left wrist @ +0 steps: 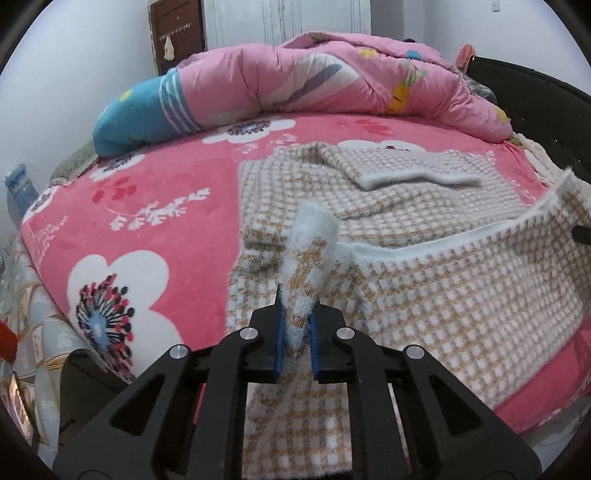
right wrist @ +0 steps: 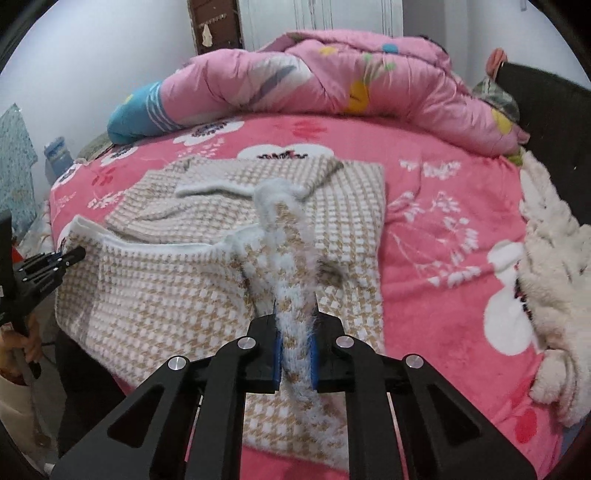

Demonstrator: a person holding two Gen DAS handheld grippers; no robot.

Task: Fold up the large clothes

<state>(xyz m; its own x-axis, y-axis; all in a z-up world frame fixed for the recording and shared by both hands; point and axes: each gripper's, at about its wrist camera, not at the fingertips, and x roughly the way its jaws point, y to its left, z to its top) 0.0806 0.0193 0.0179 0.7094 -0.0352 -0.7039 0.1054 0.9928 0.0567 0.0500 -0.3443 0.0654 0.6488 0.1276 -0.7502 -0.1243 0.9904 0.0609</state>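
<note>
- One houndstooth sweater [left wrist: 424, 295], tan and white with a fuzzy white hem, lies on the near half of a bed, its near edge lifted off the cover and its sleeves folded across its body.
- Two claws hold it: the left claw [left wrist: 296, 325] is clamped on a bunched fold of the hem, blue pads pressing the knit from both sides.
- The right claw [right wrist: 295, 343] is likewise closed on the fuzzy hem at the sweater's other near corner; the hem stretches between the two grips.
- One pink bedsheet [left wrist: 147, 206] with white flowers covers the bed.
- One pink quilt [left wrist: 325, 81], blue at one end, is heaped along the far side.
- One fluffy cream blanket [right wrist: 554, 280] lies at the bed's right edge.
- White walls and a brown door [left wrist: 177, 33] stand behind.
- A person's hand [right wrist: 31, 339] grips the left tool's handle.
</note>
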